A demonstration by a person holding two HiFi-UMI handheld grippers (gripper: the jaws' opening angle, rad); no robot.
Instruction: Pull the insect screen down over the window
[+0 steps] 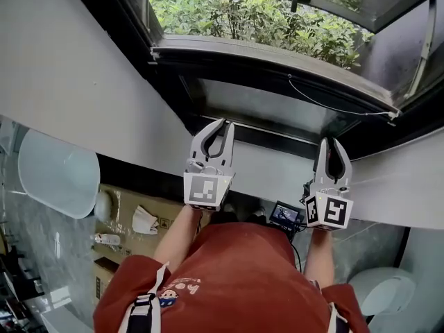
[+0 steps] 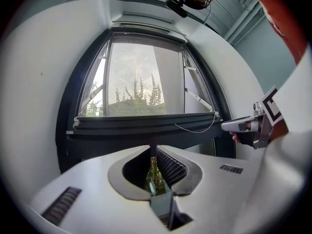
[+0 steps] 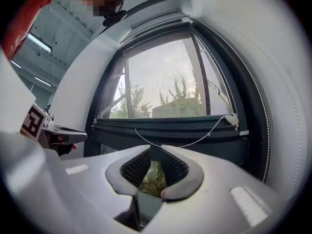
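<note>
The insect screen's mesh (image 2: 141, 77) covers the window opening, and trees show through it. Its dark bottom bar (image 2: 146, 123) lies low across the frame, with a thin white pull cord (image 2: 195, 129) sagging from its right end. From the head view the bar (image 1: 270, 54) and cord (image 1: 333, 106) lie above both grippers. My left gripper (image 1: 222, 125) is shut just below the bar over the dark lower frame, nothing between its fingers. My right gripper (image 1: 331, 143) is shut too, under the cord's end. Each gripper view shows closed tips, left (image 2: 153, 152) and right (image 3: 155, 151), short of the bar (image 3: 165, 123).
White walls (image 1: 69, 68) flank the window recess. Below on the floor are a white rounded fixture (image 1: 55, 172), cardboard boxes (image 1: 132, 217), a small lit device (image 1: 286, 215) and another white fixture (image 1: 381, 290). Green foliage (image 1: 257, 12) lies outside.
</note>
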